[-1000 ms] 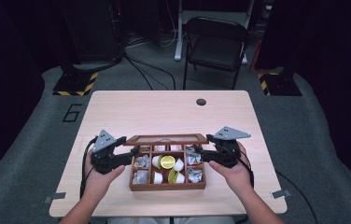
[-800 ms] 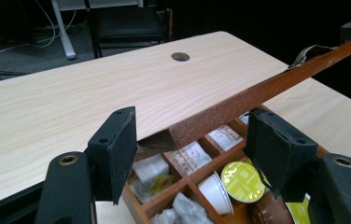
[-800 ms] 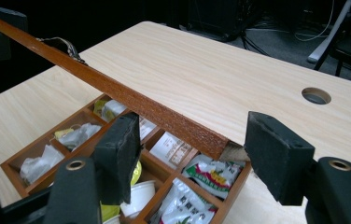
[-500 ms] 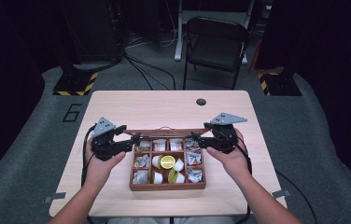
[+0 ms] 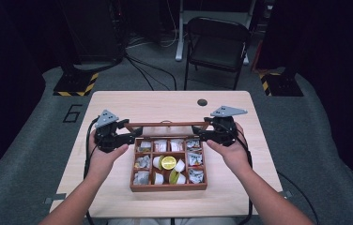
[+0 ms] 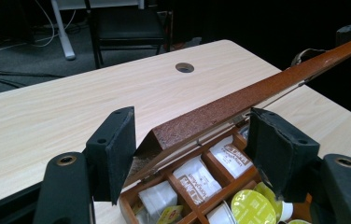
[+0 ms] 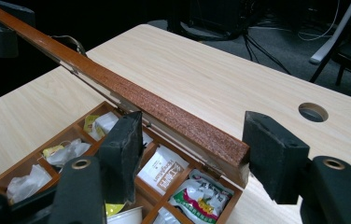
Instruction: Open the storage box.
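1. The wooden box (image 5: pixel 168 186) sits at the near middle of the counter (image 5: pixel 165 103), its compartments holding packets and capsules.
2. Its lid (image 5: pixel 165 124) stands raised along the far edge, hinged there, one corner between each pair of jaws.
3. Your left hand-held gripper (image 6: pixel 190 149) straddles the lid's left corner with jaws apart; the pads do not appear to press the wood.
4. Your right hand-held gripper (image 7: pixel 192 149) likewise brackets the right corner, jaws wide, with a gap on the outer side.
5. Judged step: swinging the lid. Keep both ends level and moving together so the hinge does not twist.
6. Risk: with loose contact, the lid could slip and drop.
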Demonstrator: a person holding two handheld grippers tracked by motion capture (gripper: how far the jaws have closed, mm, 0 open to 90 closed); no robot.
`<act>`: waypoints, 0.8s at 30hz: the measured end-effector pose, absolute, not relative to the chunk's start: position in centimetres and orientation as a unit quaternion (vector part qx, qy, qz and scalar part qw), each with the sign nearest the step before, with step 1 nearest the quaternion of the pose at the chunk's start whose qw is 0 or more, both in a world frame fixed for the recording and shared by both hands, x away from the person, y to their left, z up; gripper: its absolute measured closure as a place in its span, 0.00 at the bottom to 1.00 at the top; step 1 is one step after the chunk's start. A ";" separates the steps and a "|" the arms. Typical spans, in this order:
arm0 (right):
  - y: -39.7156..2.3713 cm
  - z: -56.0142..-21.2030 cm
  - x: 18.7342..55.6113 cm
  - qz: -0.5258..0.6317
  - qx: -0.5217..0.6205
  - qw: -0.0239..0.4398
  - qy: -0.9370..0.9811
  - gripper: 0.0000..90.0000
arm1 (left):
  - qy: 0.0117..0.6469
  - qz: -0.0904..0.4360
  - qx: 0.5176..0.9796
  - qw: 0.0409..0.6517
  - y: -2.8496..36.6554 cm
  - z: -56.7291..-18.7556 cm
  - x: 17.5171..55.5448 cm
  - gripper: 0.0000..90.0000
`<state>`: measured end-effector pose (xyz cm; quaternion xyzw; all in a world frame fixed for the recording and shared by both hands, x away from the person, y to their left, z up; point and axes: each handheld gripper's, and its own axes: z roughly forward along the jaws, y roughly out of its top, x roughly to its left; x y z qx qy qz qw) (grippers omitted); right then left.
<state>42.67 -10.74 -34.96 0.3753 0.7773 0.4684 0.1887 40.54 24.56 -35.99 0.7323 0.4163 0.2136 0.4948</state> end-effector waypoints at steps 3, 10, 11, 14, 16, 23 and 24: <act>-10.8 -35.0 42.9 0.472 0.377 0.188 0.775 0.42 | 0.417 0.214 0.732 0.494 24.5 -35.9 40.9 0.37; -10.8 -35.1 43.4 0.473 0.381 0.187 0.772 0.42 | 0.417 0.207 0.735 0.492 24.3 -35.9 41.7 0.35; -10.7 -35.2 43.5 0.473 0.383 0.186 0.772 0.42 | 0.418 0.204 0.737 0.490 24.1 -36.0 41.9 0.34; -10.4 -35.4 44.0 0.471 0.382 0.184 0.773 0.42 | 0.421 0.205 0.736 0.489 23.9 -36.3 42.3 0.33; -10.2 -35.5 44.2 0.470 0.381 0.189 0.773 0.42 | 0.418 0.209 0.734 0.493 23.8 -36.4 42.6 0.33; -10.2 -35.5 44.9 0.481 0.390 0.191 0.761 0.42 | 0.414 0.206 0.734 0.498 24.0 -37.0 43.7 0.34; -10.2 -35.5 45.0 0.482 0.391 0.191 0.761 0.42 | 0.412 0.208 0.736 0.495 23.9 -37.2 44.0 0.33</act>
